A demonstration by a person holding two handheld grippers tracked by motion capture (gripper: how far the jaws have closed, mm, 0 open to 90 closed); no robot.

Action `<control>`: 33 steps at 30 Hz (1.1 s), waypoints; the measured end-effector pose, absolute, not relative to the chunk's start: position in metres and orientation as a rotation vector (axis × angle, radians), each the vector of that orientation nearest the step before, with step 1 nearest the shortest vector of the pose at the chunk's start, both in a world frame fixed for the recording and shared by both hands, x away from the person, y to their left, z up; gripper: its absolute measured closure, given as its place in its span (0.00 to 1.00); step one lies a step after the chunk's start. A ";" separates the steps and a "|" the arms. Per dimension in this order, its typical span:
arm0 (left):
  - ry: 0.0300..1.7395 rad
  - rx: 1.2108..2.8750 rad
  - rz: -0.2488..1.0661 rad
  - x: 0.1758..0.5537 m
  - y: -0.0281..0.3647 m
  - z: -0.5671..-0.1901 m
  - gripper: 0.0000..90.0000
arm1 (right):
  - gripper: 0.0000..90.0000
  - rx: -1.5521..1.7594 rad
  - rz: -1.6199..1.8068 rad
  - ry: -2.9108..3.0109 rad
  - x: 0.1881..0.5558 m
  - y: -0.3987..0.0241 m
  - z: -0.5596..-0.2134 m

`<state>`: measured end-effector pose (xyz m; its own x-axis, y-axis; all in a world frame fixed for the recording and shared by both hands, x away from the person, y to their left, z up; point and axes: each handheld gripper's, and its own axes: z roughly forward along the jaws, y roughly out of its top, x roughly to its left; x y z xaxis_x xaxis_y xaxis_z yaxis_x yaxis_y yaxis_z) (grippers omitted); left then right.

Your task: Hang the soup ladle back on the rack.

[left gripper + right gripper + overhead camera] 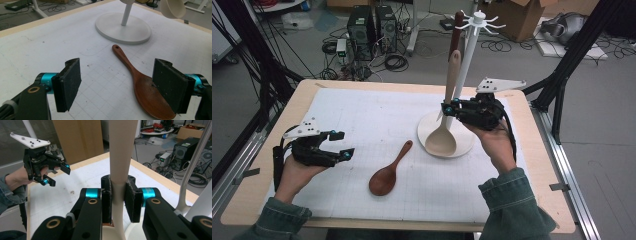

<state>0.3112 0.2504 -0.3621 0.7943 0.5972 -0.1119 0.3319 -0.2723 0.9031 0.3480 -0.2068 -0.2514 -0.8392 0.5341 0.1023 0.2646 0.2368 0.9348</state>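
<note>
Taking the rack [445, 134] as landmark and going near to far: the left gripper [341, 144] is hovering well to the rack's left, jaws standing open and gripping nothing. The brown spoon [388, 172] is lying flat between it and the rack's base, bowl toward the person, handle pointing at the base. The right gripper [446, 110] is clamping the pale spoon [447, 120] by its handle, upright beside the rack's pole, handle tip just under the hooks [480, 21].
</note>
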 end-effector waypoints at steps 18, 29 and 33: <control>0.706 1.880 0.300 0.312 0.252 -0.363 0.26 | 0.87 0.756 1.620 2.245 0.351 -0.214 -0.235; 0.705 1.879 0.299 0.312 0.252 -0.363 0.26 | 0.87 0.768 1.607 2.218 0.353 -0.223 -0.222; 0.703 1.877 0.299 0.312 0.251 -0.362 0.26 | 0.87 0.771 1.600 2.213 0.354 -0.226 -0.218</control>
